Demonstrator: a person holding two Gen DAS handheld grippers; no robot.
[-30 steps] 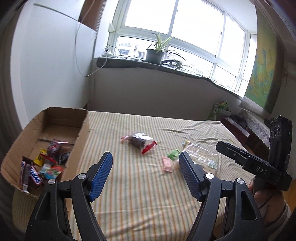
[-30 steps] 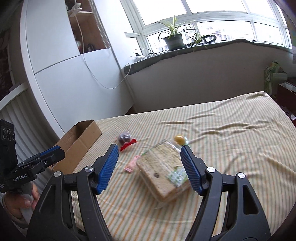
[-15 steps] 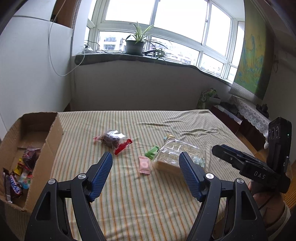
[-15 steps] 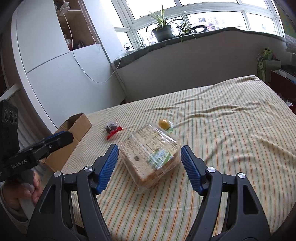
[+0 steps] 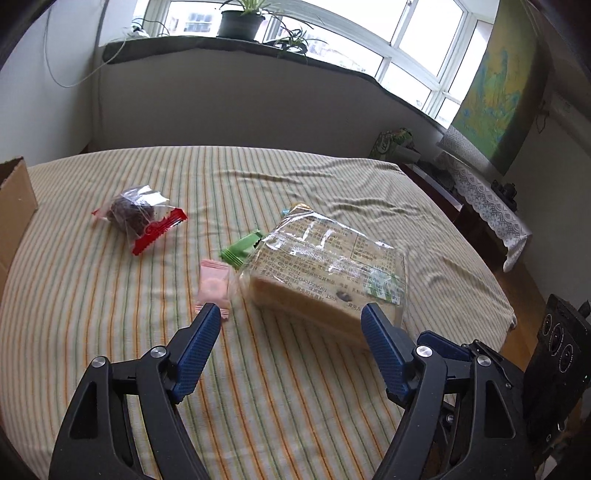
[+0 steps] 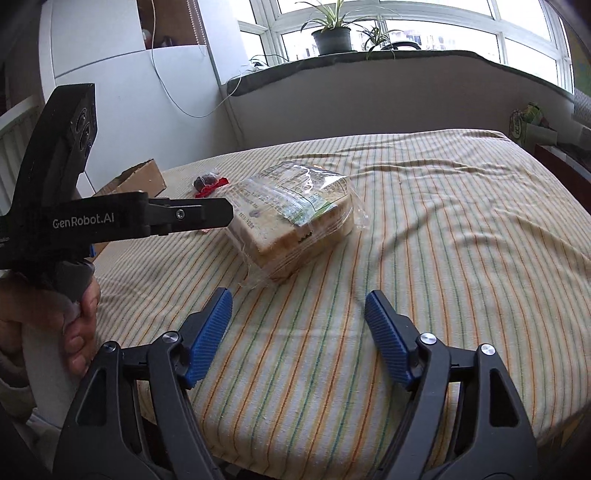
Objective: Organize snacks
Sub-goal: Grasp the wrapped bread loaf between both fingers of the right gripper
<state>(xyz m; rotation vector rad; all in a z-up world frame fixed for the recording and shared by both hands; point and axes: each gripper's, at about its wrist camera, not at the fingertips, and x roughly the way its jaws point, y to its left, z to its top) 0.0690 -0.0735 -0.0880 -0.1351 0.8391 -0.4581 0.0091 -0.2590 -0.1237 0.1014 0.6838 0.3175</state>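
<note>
A clear-wrapped bag of sliced bread (image 5: 325,269) (image 6: 291,218) lies on the striped bedsheet. My left gripper (image 5: 290,328) hangs just short of the bread's near edge, jaws opening, nothing between them. My right gripper (image 6: 297,317) hovers over bare sheet in front of the bread, jaws opening and empty. A pink sachet (image 5: 212,286), a green sachet (image 5: 242,249) and a red-edged bag with a dark cake (image 5: 138,216) (image 6: 208,182) lie left of the bread. The cardboard box (image 5: 14,206) (image 6: 135,181) shows only as an edge.
The bed (image 5: 110,295) ends at its right edge beside a dark low cabinet with a lace cloth (image 5: 487,206). A windowsill with a potted plant (image 6: 330,35) runs behind. In the right wrist view the left gripper's body (image 6: 85,218) and a hand (image 6: 79,325) fill the left.
Both grippers have sunk towards the bed and closed in on the bread. The left view swung right, so the box's contents left the frame. Both pairs of jaws stand slightly wider.
</note>
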